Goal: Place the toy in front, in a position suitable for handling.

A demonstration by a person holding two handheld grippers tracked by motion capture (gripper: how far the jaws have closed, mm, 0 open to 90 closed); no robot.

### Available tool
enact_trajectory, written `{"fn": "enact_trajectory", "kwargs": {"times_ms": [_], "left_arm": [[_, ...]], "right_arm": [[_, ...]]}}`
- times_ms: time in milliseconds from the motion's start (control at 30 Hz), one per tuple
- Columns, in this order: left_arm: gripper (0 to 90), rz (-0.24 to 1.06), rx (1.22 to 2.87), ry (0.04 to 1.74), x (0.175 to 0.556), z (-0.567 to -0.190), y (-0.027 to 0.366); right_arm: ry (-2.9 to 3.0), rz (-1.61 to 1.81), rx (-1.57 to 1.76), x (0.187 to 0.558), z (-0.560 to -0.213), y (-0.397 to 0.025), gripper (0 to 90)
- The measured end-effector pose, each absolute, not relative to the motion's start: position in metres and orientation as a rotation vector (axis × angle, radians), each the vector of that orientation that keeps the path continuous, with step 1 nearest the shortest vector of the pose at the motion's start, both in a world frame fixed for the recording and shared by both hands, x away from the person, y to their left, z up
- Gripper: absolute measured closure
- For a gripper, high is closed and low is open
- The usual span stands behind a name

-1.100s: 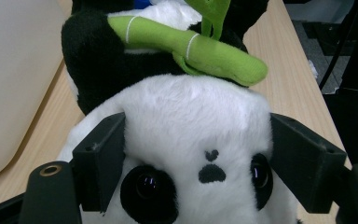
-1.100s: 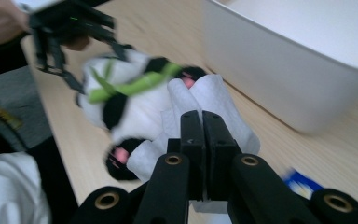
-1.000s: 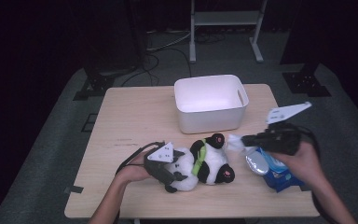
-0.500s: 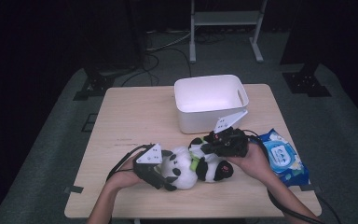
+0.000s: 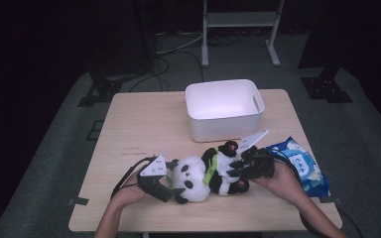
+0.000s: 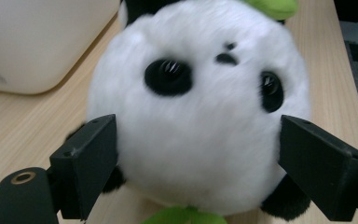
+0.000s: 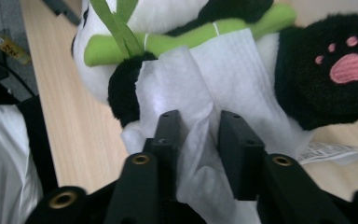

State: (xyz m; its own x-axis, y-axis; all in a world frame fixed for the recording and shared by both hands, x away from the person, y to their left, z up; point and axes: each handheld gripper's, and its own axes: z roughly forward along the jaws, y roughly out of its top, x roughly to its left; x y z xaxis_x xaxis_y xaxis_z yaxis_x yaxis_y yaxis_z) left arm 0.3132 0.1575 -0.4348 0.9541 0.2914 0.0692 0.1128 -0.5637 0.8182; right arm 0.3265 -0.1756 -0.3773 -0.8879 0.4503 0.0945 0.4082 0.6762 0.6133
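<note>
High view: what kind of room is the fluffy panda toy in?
Probably a recording studio or lab, not a home: dark walls, loose black cables on the grey carpet, a white metal stand, and one pale wooden table lit from above.

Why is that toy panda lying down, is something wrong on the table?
Nothing looks spilled or broken. The panda lies on its side, its head between the left gripper's open fingers, while the right gripper presses a white wipe to its body. The wipes pack lies askew nearby.
</note>
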Motion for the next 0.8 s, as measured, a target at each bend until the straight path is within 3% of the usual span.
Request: {"fn": "enact_trajectory", "kwargs": {"times_ms": [167, 333, 533, 667, 800], "left_arm": [[13.8, 0.233, 2.160, 0.280, 0.312, -0.437, 0.158], [14.6, 0.215, 2.137, 0.291, 0.314, -0.441, 0.156], [14.7, 0.204, 2.118, 0.283, 0.314, -0.443, 0.156], [14.7, 0.206, 2.117, 0.268, 0.313, -0.443, 0.152], [15.8, 0.217, 2.126, 0.268, 0.313, -0.443, 0.153]], "right_arm": [[2.868, 1.014, 0.731, 0.320, -0.380, -0.180, 81.0], [2.870, 1.058, 0.748, 0.325, -0.375, -0.176, 82.5], [2.858, 1.158, 0.677, 0.331, -0.357, -0.145, 82.5], [2.886, 1.109, 0.538, 0.332, -0.355, -0.105, 82.5], [2.885, 1.042, 0.495, 0.333, -0.355, -0.093, 82.5]]}}
